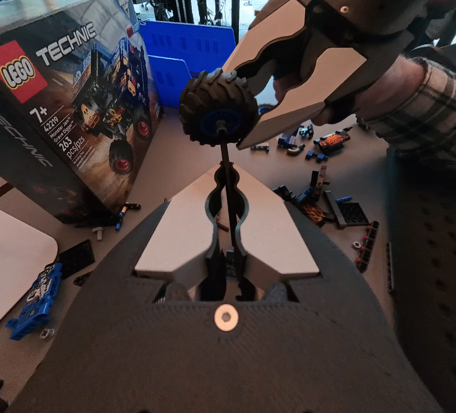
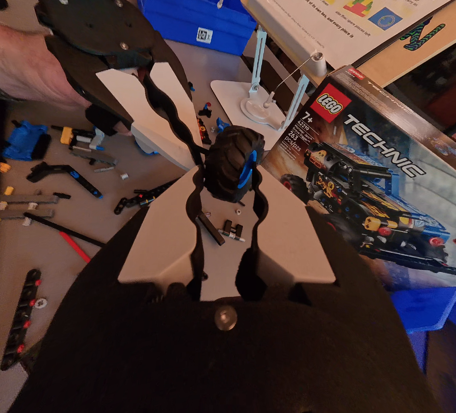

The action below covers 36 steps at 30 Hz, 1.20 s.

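My left gripper [image 1: 225, 166] is shut on a thin black axle [image 1: 228, 191] that runs forward between its fingers. The axle's far end sits in the blue hub of a black knobbly wheel [image 1: 217, 105]. My right gripper [image 1: 243, 107] comes in from the upper right and is shut on that wheel, one finger on each side of the tyre. In the right wrist view the wheel [image 2: 229, 166] sits between the right gripper's [image 2: 228, 174] fingertips. There the left gripper [image 2: 197, 161] reaches in from the upper left with the axle [image 2: 200, 149] at the wheel's side.
A toy set box [image 1: 74, 95] stands at the left and also shows in the right wrist view [image 2: 370, 166]. A blue bin [image 1: 187, 48] is behind. Loose black, blue and grey pieces [image 1: 330, 140] lie on the grey table. A white stand [image 2: 259, 105] holds a sheet. Both grippers' tips are close together, under 4 cm apart.
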Motion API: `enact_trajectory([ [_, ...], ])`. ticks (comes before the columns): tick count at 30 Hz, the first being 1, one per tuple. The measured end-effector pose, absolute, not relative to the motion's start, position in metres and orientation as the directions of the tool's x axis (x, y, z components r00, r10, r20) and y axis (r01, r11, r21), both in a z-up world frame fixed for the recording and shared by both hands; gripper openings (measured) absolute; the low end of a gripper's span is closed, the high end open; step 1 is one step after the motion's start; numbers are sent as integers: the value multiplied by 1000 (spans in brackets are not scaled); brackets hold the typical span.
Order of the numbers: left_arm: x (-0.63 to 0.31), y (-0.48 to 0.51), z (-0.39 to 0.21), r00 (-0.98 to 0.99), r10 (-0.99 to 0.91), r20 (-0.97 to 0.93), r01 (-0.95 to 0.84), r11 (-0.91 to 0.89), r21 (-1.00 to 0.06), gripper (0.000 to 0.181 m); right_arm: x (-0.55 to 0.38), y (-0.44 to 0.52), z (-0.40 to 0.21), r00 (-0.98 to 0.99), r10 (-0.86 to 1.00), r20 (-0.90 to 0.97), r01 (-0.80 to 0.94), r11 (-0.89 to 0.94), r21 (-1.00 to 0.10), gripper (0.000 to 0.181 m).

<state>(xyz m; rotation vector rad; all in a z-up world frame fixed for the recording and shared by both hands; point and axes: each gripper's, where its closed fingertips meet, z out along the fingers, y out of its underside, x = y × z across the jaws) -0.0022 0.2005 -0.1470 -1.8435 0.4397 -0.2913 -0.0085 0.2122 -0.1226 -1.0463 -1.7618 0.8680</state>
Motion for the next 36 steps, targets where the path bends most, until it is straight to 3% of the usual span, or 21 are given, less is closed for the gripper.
enact_trajectory([
  [4,0,201,-144,893,-446,-54,-177,-240,-954,4,-6,213,-126,-247,900,359,295,423,-857,27],
  [7,-1,199,-129,884,-467,16,-91,-206,-974,17,-5,217,-128,-235,887,398,299,456,-838,26],
  [10,-1,201,-122,872,-484,73,-37,-215,-976,18,-5,209,-123,-245,876,415,254,471,-845,26],
  [19,1,207,-117,842,-496,213,114,-223,-968,5,-8,203,-119,-224,839,496,231,540,-809,26],
  [26,1,208,-122,877,-468,110,6,-219,-976,4,-7,201,-119,-245,887,392,237,447,-863,30],
  [29,11,204,-127,865,-494,-93,-208,-183,-961,4,-2,199,-117,-309,932,190,231,267,-936,65],
  [32,30,192,-123,789,-575,-214,-325,-96,-941,4,6,189,-125,-434,898,67,246,190,-951,77],
  [36,43,177,-122,708,-663,-243,-366,-51,-929,4,19,161,-125,-570,820,47,215,205,-955,66],
])
